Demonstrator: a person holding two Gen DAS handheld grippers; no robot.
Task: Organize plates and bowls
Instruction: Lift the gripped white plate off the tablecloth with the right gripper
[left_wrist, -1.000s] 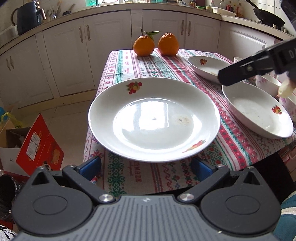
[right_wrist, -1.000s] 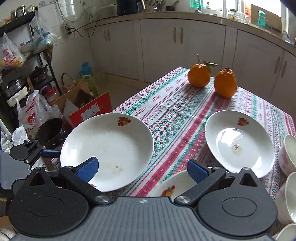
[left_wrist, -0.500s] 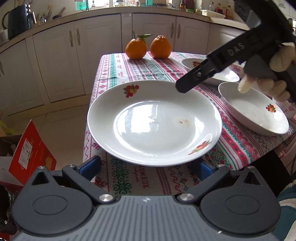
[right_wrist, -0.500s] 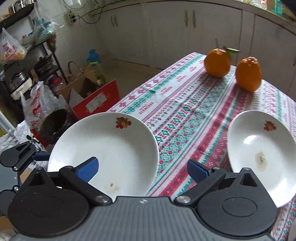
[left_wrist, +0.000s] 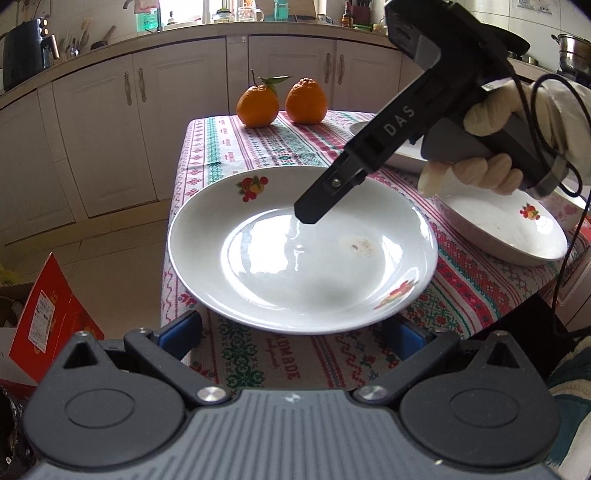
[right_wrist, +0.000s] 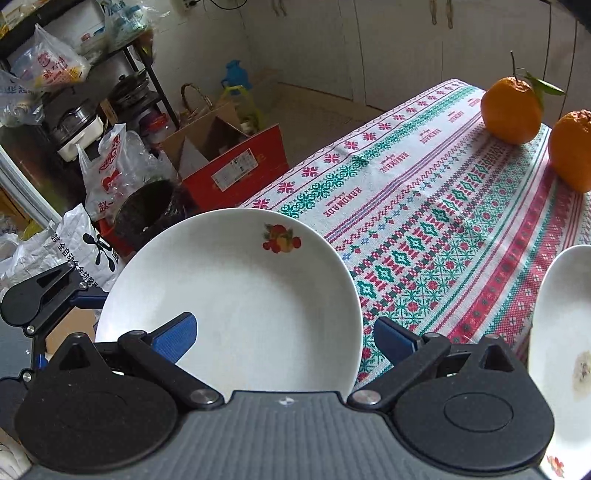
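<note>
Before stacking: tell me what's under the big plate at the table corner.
Under the plate: patterned tablecloth, and both blue fingers of the open left gripper beneath its near rim. The rest is hidden.

We see a white plate (left_wrist: 303, 254) with red-and-yellow fruit motifs on the red, green and white patterned tablecloth (left_wrist: 236, 147) (two oranges (left_wrist: 257, 107) at the tablecloth's far end).

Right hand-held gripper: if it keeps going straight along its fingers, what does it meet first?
Most likely the large white plate. The right hand-held gripper is open and angled down over the plate's bowl, as the left wrist view also shows. Depth is unclear, so contact distance cannot be judged.
</note>
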